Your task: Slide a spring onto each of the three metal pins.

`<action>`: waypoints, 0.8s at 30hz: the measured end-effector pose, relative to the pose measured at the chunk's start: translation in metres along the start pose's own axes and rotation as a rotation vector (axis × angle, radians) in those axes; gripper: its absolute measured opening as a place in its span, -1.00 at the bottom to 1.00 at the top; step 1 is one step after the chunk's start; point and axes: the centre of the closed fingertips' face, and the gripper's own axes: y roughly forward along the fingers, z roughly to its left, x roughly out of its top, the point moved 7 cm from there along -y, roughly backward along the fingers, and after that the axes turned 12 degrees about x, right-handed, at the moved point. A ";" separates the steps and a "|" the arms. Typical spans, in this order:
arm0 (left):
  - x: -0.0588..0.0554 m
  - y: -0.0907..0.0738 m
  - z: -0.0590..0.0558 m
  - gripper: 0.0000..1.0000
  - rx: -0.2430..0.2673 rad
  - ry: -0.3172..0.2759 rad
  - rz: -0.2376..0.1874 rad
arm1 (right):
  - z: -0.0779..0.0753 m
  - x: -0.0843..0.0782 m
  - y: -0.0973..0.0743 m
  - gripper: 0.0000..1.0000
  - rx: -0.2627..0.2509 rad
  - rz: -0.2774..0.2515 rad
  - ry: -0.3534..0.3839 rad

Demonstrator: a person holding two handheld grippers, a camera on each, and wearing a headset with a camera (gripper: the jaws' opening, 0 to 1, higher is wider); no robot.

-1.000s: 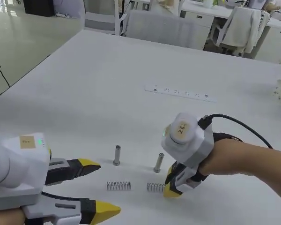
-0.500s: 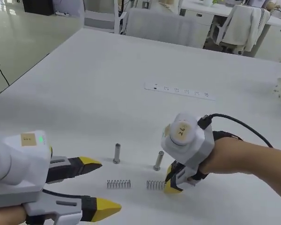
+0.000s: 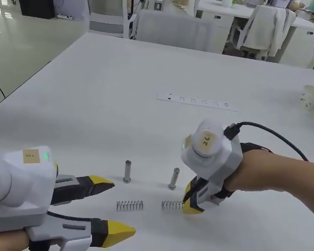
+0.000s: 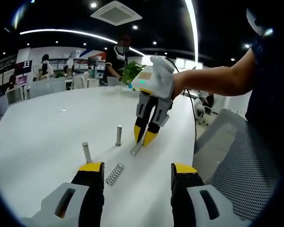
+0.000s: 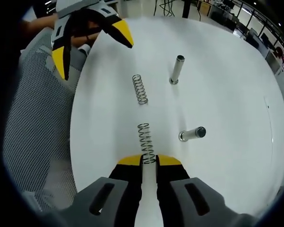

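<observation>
One silver coiled wire spring lies flat on the white table, its long axis running 9 to 3 o'clock in the head view. We find the right hand-held gripper pressed together on its 3 o'clock end; the free end points to 9 o'clock. The nearer grey metal pin stands upright just beside, at 11 o'clock from those tips, axis vertical. The left hand-held gripper hangs spread, holding nothing, farther off beyond a second loose spring. We judge the held spring must be turned upright to meet the pin.
</observation>
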 end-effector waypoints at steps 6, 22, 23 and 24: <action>0.003 0.001 0.000 -0.01 -0.015 0.004 -0.005 | 0.012 0.011 -0.015 -0.84 0.009 -0.030 -0.011; 0.015 0.007 -0.007 -0.19 -0.077 0.057 -0.021 | 0.038 0.036 -0.035 -0.84 0.020 -0.072 -0.067; 0.016 0.007 -0.008 -0.21 -0.083 0.062 -0.022 | 0.040 0.038 -0.036 -0.84 0.023 -0.075 -0.070; 0.016 0.008 -0.008 -0.22 -0.087 0.064 -0.023 | 0.041 0.039 -0.037 -0.84 0.022 -0.077 -0.073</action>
